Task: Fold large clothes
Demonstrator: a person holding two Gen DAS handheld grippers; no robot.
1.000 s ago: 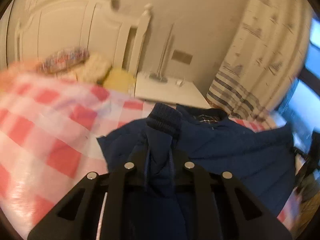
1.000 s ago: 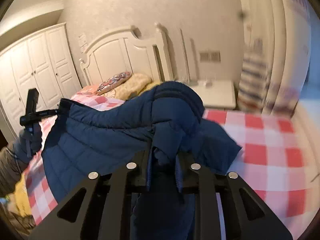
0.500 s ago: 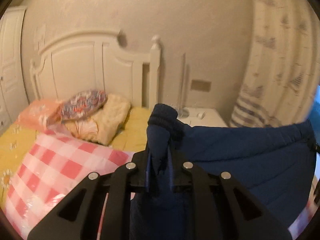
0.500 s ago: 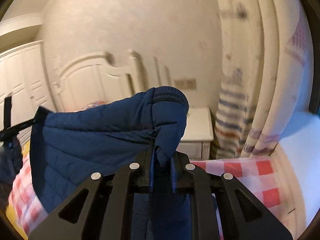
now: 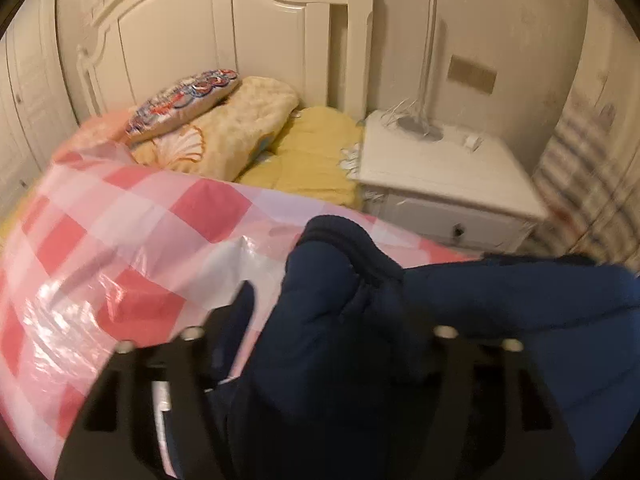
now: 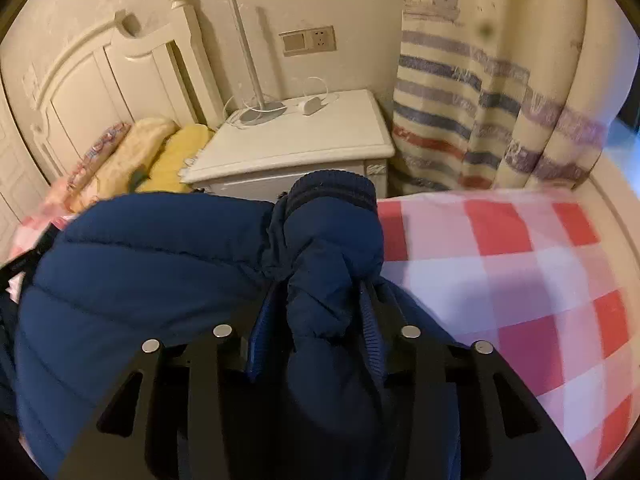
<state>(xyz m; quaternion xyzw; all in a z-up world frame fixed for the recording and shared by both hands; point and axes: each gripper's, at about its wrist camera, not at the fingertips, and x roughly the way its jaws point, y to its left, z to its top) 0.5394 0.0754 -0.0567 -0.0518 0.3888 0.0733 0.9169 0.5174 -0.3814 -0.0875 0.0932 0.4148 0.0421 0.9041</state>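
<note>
Navy quilted jacket (image 6: pixel 140 280); red-and-white checked cover (image 6: pixel 520 272).

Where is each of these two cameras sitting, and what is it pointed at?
Left wrist view: sits on the left hand-held gripper, looks down along its fingers over the navy jacket toward the headboard; its jaws have just been opening, cuff between them.
Right wrist view: sits on the right hand-held gripper, faces the nightstand and striped curtain; jaws also just opening around a cuff.
No hand or sleeve of the person shows in either.
Shared: the jacket, checked bed cover, nightstand, headboard.
</note>
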